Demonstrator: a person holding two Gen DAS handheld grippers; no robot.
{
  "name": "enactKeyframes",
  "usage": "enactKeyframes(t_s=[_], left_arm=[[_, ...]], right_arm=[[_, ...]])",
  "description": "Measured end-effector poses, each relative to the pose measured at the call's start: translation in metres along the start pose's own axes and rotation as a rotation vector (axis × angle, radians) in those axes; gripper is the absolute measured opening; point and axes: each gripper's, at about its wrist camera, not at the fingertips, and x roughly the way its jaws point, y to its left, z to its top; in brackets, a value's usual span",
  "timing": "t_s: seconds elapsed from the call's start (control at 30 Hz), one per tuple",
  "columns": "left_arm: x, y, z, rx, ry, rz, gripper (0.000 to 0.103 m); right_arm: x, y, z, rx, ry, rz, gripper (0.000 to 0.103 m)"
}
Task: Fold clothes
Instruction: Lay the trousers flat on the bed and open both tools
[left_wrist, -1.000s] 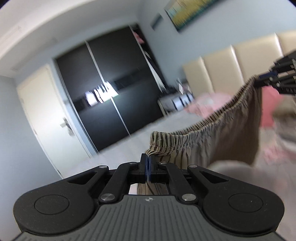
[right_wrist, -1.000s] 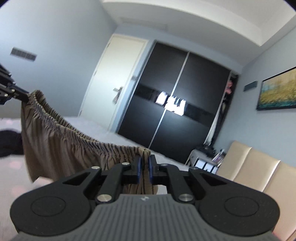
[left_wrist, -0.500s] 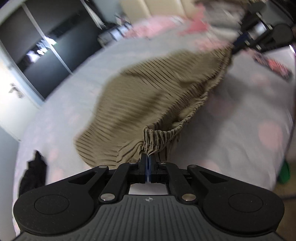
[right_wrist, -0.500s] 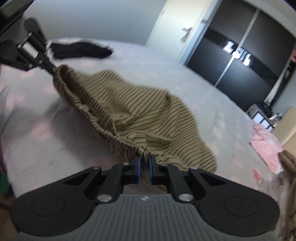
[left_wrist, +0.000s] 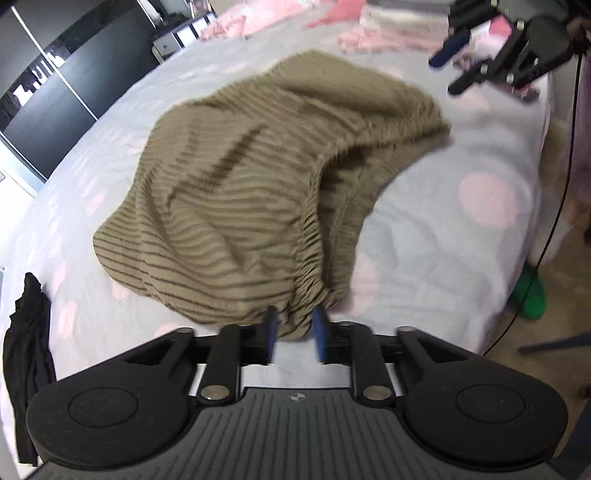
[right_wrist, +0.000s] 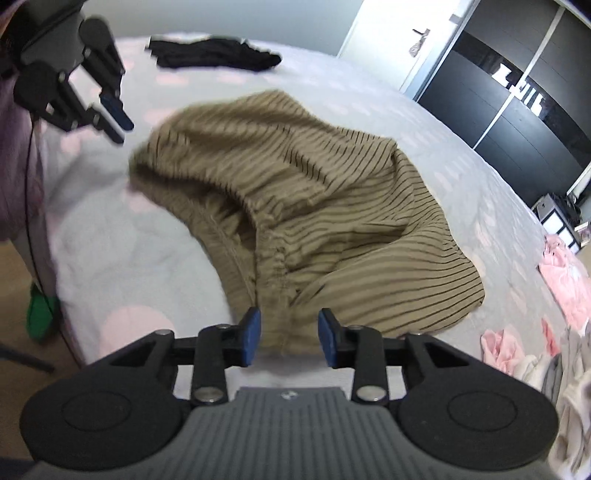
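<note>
A tan striped garment with an elastic waistband (left_wrist: 258, 177) lies loosely spread on the bed; it also shows in the right wrist view (right_wrist: 314, 206). My left gripper (left_wrist: 293, 334) is open, its blue pads on either side of one waistband end. My right gripper (right_wrist: 290, 336) is open, with the other waistband end lying between its pads. Each gripper also shows in the other's view, open and above the bed: the right one (left_wrist: 456, 72), the left one (right_wrist: 114, 116).
The bed has a grey sheet with pink dots (left_wrist: 443, 229). A black garment (left_wrist: 27, 350) lies at its far side, also in the right wrist view (right_wrist: 218, 55). Pink clothes (right_wrist: 561, 273) lie piled near the headboard end. A green object (left_wrist: 530, 291) is on the floor.
Both grippers swung the garment down from mid-air onto the bed, then opened and let go of the waistband. The garment now rests on the sheet.
</note>
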Motion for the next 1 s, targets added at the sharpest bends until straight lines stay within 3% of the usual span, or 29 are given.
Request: enactKeyframes(t_s=[0.13,0.27,0.47,0.53,0.67,0.73,0.77,0.83,1.0], left_arm=[[0.006,-0.002,0.017,-0.034,-0.034,0.014,0.024],[0.036,-0.011,0.036,0.029,-0.007,0.028,0.024],[0.076,-0.017,0.043,0.071,0.054,0.059,0.024],[0.084,-0.014,0.043,0.057,0.076,0.052,0.014],[0.083,-0.013,0.042,0.072,0.077,0.098,0.005],[0.079,-0.012,0.043,0.069,0.076,0.128,0.002],[0.075,-0.013,0.043,0.069,0.079,0.139,0.002],[0.066,-0.014,0.043,0.076,0.079,0.169,0.001],[0.046,-0.023,0.033,0.105,0.113,0.247,0.001]], right_arm=[[0.007,0.005,0.008,0.064,-0.001,-0.034,0.038],[0.032,0.013,0.016,0.116,0.037,-0.055,0.037],[0.060,0.026,0.014,0.086,0.078,-0.058,0.037],[0.069,0.029,0.009,0.056,0.113,-0.074,0.037],[0.076,0.024,0.000,0.045,0.167,-0.115,0.035],[0.075,0.019,0.000,0.066,0.182,-0.119,0.025],[0.075,0.018,0.000,0.067,0.187,-0.118,0.015],[0.073,0.020,0.003,0.058,0.185,-0.126,0.008],[0.062,0.021,0.013,0.051,0.130,-0.127,0.007]])
